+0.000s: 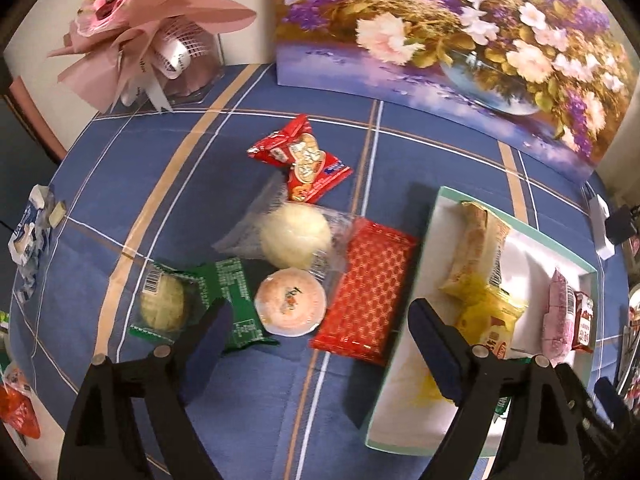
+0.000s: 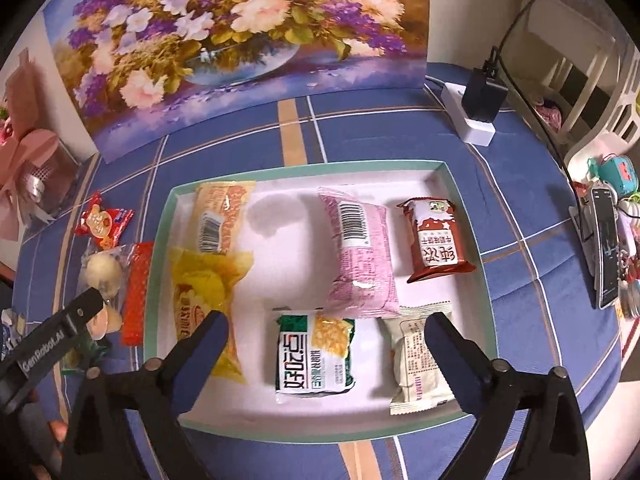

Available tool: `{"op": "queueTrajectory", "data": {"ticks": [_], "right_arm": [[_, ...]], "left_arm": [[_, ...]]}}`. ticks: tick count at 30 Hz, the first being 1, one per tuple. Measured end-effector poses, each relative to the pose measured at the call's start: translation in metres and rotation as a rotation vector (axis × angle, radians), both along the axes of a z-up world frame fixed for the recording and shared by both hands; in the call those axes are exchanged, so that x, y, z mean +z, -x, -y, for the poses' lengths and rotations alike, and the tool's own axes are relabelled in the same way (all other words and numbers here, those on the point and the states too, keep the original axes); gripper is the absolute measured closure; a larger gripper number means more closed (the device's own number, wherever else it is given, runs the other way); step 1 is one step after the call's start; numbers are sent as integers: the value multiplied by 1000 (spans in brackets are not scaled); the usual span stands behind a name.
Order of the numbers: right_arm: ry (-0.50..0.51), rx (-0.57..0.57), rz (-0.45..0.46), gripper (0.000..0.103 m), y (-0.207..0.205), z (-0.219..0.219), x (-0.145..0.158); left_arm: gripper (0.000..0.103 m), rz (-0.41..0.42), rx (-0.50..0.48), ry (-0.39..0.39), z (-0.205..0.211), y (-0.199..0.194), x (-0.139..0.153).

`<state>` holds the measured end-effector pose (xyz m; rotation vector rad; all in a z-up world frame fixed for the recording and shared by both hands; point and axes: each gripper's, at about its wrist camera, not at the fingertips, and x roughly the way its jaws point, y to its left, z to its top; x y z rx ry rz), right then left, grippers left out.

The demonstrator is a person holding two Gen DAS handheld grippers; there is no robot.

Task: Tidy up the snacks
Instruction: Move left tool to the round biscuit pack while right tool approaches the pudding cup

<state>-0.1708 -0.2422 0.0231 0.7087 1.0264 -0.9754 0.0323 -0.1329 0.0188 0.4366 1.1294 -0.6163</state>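
In the right wrist view a white tray with a green rim (image 2: pixel 304 167) holds several snacks. Among them are a pink pack (image 2: pixel 360 256), a red-brown pack (image 2: pixel 436 240), a yellow pack (image 2: pixel 204 292), a cream pack (image 2: pixel 420 364) and a green-and-white pack (image 2: pixel 316 352). My right gripper (image 2: pixel 326 332) hangs open over the green-and-white pack, its pads clear of it. In the left wrist view loose snacks lie on the blue cloth left of the tray (image 1: pixel 440 196): a red packet (image 1: pixel 304 164), a white bun (image 1: pixel 296 236), a green packet (image 1: pixel 192 304), an orange round cake (image 1: pixel 290 300) and a red patterned pack (image 1: pixel 368 292). My left gripper (image 1: pixel 320 332) is open above them.
A floral painting (image 1: pixel 440 40) stands along the back of the table. A pink bouquet (image 1: pixel 152 28) sits at the back left. A power strip with a black charger (image 2: pixel 476 112), a phone (image 2: pixel 604 248) and a white rack crowd the right side.
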Motion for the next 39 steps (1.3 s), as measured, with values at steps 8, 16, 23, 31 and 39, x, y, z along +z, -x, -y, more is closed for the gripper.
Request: {"op": "queueTrajectory", "data": {"ticks": [8, 16, 23, 31, 39], "right_arm": [[-6, 31, 1, 0, -13, -16, 1], [-21, 34, 25, 0, -30, -33, 10], [-7, 96, 34, 0, -60, -53, 15], [-30, 188, 59, 0, -98, -78, 9], [-35, 282, 91, 0, -130, -103, 1]], "left_arm": [[14, 13, 68, -13, -16, -16, 6], [14, 6, 111, -7, -34, -31, 10], [14, -8, 199, 12, -63, -56, 14], [14, -10, 358, 23, -112, -93, 13], [7, -51, 498, 59, -154, -114, 2]]}}
